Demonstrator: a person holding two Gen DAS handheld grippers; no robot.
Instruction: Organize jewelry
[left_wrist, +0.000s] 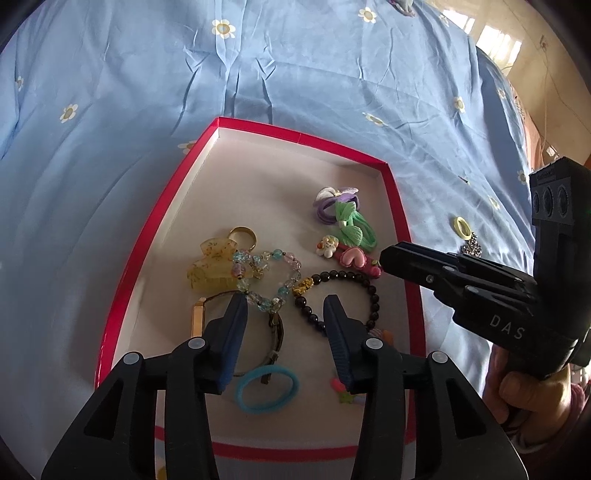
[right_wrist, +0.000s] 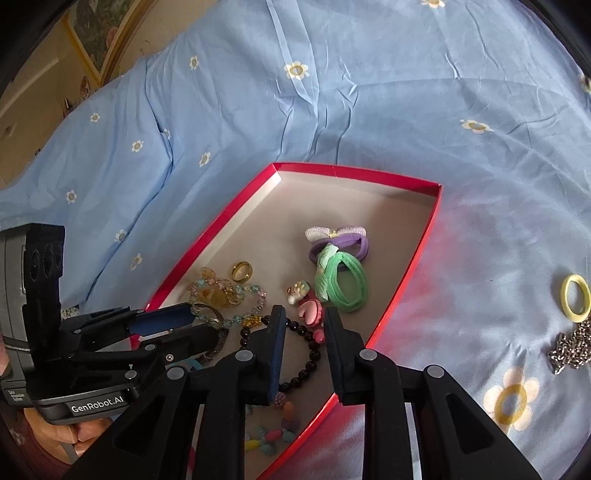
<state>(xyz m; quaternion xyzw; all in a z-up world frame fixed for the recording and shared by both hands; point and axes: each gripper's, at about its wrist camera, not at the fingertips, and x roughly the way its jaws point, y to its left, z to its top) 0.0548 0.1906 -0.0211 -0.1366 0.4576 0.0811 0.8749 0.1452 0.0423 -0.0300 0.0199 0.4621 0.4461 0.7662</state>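
Both tongs released, empty: left gripper (left_wrist: 284, 306), right gripper (right_wrist: 306, 325) over red box (right_wrist: 417, 273). Chain (right_wrist: 570, 349) and yellow ring (right_wrist: 575, 297) lie outside on sheet (right_wrist: 369, 110). Chain light, limp, slippery; pinch bunched middle

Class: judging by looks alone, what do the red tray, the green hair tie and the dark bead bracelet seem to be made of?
Red tray: probably cardboard, with thin folded walls, a glossy red outside and a matte pale inside.
Green hair tie: soft elastic fabric, fuzzy and looped.
Dark bead bracelet: polished stone or glass, since its round beads glint; which one is unclear.
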